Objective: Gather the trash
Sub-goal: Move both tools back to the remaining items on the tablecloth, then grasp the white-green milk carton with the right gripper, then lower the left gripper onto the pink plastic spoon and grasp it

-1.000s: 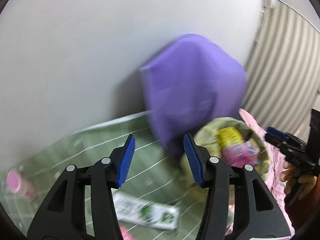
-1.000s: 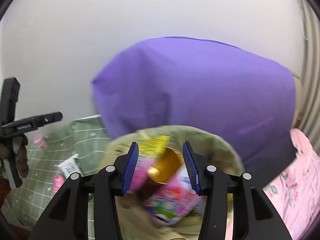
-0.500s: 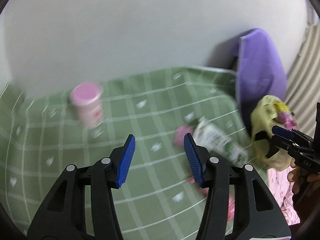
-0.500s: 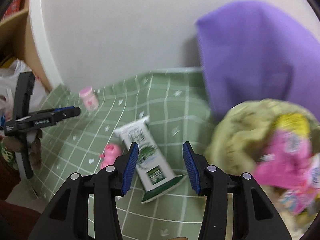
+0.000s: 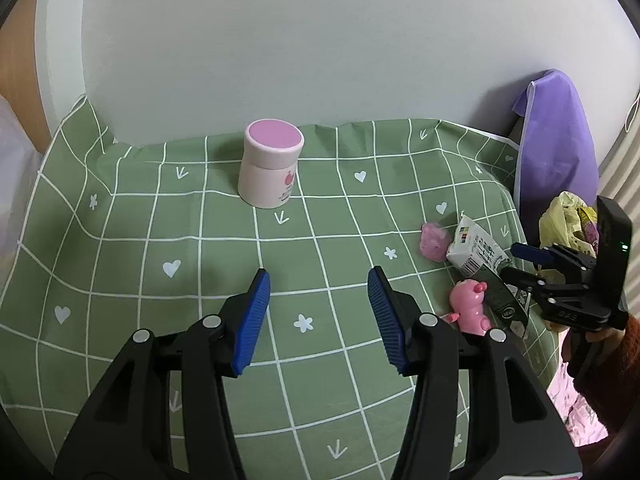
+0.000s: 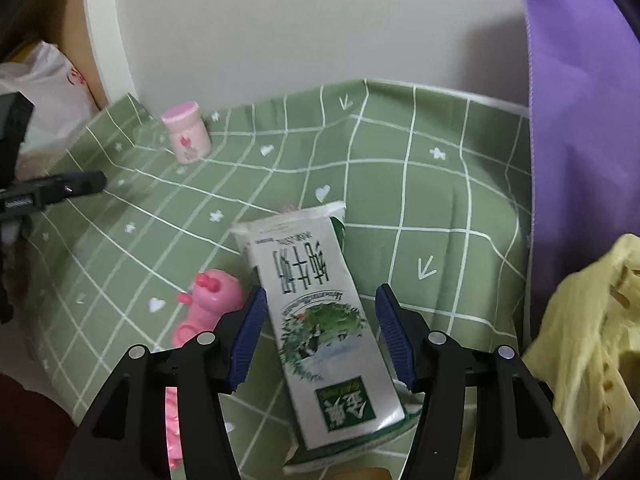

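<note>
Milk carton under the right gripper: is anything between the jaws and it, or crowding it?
Nothing visible blocks it. The right gripper, jaws just opening, straddles the flat milk carton without touching it. The pink pig toy lies close beside the left finger and could get nudged.

Flattened white-and-green milk carton [image 6: 320,312] lying flat on green checked cloth [image 6: 420,200] — yellow plastic trash bag [image 6: 588,340] beside cloth's edge, open.
</note>
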